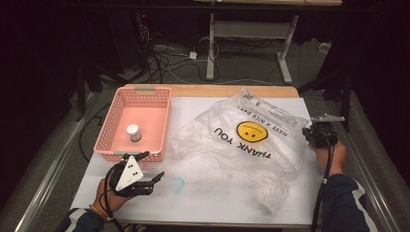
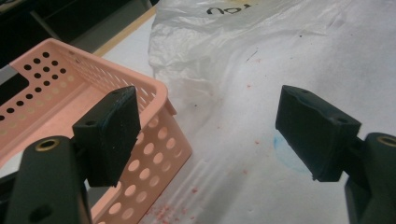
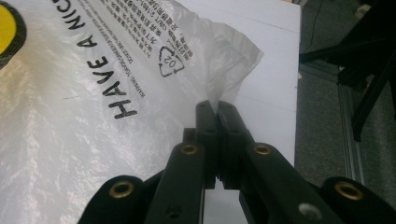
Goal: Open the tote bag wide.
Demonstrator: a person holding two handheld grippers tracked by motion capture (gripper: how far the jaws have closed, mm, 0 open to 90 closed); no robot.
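A clear plastic bag [image 1: 241, 140] with a yellow smiley and "THANK YOU" print lies crumpled over the middle and right of the white table top. My right gripper [image 1: 306, 131] is at the bag's right edge, shut on a pinch of its thin film. In the right gripper view the jaws [image 3: 216, 106] meet with the bag [image 3: 93, 93] running into their tips. My left gripper [image 1: 152, 165] is open at the front left, just off the near right corner of the pink basket [image 1: 145, 90]. Nothing is between its pads [image 2: 208, 105]. The basket's corner [image 2: 159, 140] is beside the left pad.
A small white-capped jar [image 1: 133, 132] stands inside the pink basket. A faint blue mark [image 1: 177, 184] is on the white table sheet [image 1: 203, 198] near the left gripper. Beyond the table's far edge are cables and a desk frame [image 1: 211, 48] on the floor.
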